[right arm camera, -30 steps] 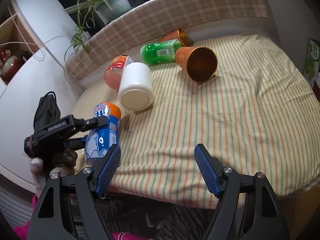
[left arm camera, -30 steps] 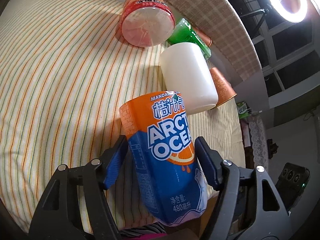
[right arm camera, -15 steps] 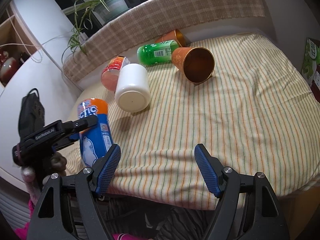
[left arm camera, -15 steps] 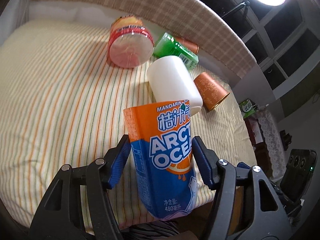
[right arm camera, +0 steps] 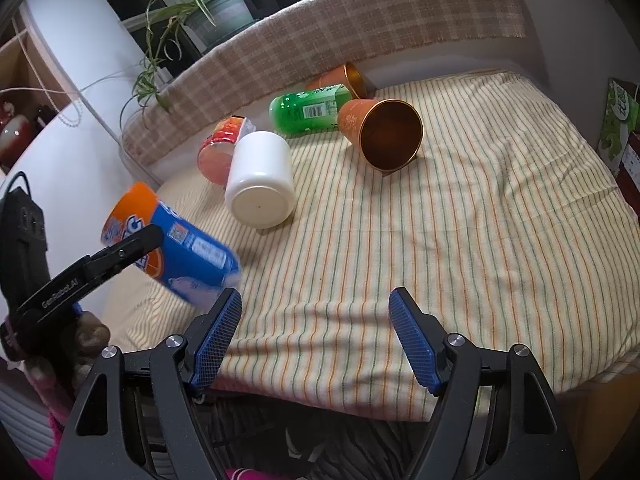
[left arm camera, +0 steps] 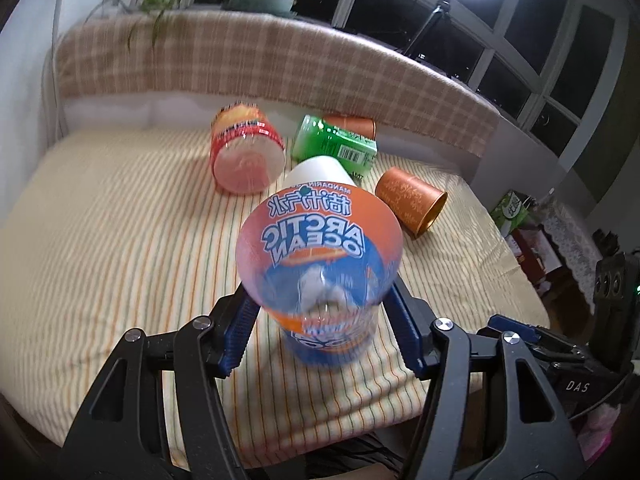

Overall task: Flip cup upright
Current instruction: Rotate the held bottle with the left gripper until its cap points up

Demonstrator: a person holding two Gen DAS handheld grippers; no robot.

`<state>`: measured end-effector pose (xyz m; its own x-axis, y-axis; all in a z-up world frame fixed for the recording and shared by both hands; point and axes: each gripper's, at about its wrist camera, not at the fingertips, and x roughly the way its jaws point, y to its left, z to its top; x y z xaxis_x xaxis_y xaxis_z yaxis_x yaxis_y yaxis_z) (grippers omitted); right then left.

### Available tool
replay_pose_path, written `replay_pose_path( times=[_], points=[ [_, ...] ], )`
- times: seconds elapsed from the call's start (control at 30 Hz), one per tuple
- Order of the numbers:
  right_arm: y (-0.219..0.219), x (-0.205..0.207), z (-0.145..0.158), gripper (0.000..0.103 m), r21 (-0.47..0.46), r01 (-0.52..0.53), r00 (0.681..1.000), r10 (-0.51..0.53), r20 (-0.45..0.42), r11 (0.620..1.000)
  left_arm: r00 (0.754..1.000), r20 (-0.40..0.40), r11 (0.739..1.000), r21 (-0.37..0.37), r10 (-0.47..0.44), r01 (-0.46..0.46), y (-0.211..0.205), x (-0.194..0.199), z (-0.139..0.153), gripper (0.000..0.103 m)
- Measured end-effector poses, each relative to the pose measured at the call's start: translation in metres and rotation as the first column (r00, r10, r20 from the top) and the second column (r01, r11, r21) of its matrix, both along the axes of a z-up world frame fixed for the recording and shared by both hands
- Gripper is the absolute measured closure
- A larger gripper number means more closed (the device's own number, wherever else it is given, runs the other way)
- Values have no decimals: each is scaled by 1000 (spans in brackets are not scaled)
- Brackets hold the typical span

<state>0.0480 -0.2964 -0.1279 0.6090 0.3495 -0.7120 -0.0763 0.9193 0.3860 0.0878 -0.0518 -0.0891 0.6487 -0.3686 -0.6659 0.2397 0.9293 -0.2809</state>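
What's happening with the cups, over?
Left claw shut on Arctic Ocean cup, tilted midair. Right claw open, empty. White cup lying close ahead.

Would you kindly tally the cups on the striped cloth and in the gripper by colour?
Copper: 2, near and far
Green: 1
White: 1
Red-pink: 1
Orange-and-blue: 1, held by the left hand-held gripper
Total: 6

My left wrist camera sits close behind the cup (left arm camera: pixel 318 276), facing the windows; my right looks from the bed's (right arm camera: pixel 460 240) near edge. Both share the striped bedspread.
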Motion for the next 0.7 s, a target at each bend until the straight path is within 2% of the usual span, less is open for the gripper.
replay_pose_path(
  times=[0.4,0.7],
  points=[
    [-1,-2,3,27,-10,16,1000,-16,6,1000,996,87,991,130,-3,-9,-17,-5,2,40],
    [-3,-6,3,27,-22,33,999,-32,14,999,996,90,984,180,-23,6,-29,-2,-6,40]
  ],
)
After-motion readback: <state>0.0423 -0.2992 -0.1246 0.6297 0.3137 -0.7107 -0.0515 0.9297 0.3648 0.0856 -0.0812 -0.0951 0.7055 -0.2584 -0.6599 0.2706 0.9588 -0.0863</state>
